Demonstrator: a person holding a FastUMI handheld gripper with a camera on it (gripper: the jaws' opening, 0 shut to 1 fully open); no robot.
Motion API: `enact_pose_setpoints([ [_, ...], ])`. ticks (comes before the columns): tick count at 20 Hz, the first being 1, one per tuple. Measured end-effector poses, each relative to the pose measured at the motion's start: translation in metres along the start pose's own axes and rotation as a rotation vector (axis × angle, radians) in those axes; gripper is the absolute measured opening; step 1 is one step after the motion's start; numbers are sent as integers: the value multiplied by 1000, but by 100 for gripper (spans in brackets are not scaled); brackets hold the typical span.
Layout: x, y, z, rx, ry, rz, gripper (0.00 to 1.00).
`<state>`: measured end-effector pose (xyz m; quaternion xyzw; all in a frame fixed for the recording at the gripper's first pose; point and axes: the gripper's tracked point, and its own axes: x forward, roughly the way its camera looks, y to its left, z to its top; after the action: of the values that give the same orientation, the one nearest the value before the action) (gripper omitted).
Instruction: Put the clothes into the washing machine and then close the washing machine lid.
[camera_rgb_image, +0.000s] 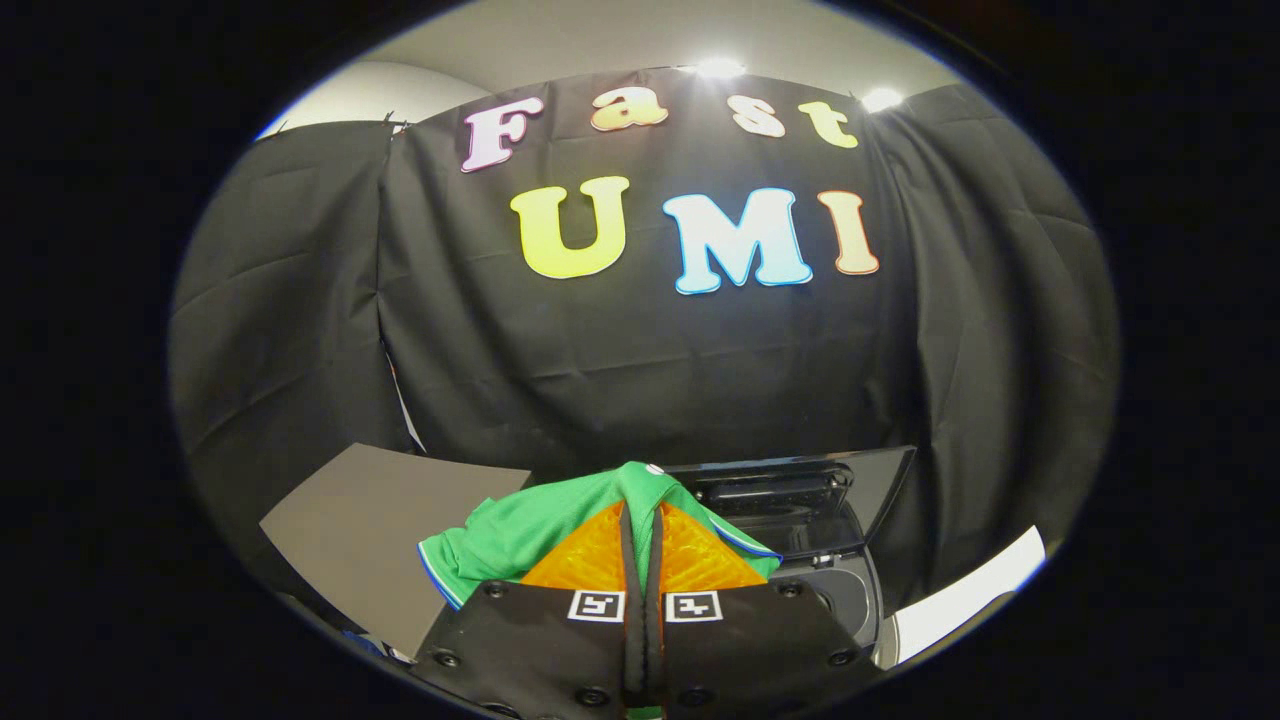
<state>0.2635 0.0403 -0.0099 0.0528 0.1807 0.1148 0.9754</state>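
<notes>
- Nearest the camera, the gripper (640, 545) has its two fingers drawn almost together, a fold of the green knit garment with blue-and-white trim (520, 530) pinched between them, so both fingers press on the cloth.
- Bunched cloth drapes over and around the fingertips, spilling mostly to their left; it looks lifted clear of any surface, though its underside is hidden.
- Beyond and to the right of the fingers sits the dark top-loading washing machine (850, 600), its glossy black lid (800, 490) standing open and tilted back towards the booth wall.
- Left of the garment lies a flat grey board (370, 530), and a white sheet (960, 590) lies to the right of the machine.
- Judging by this, the carrying step is in hand: the garment is held but not yet in the drum.
- Next, the move calls for shifting right and forward over the opening, lowering, then parting the fingers; trailing cloth could catch on the rim.
</notes>
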Motion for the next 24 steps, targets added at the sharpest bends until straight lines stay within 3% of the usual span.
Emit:
enact_pose_setpoints([
  [13, 29, -82, -76, -30, 50, -51, 1],
  [22, 57, -103, -143, -54, 152, -79, 2],
  [24, 61, -107, -156, -60, 180, -88, 5],
])
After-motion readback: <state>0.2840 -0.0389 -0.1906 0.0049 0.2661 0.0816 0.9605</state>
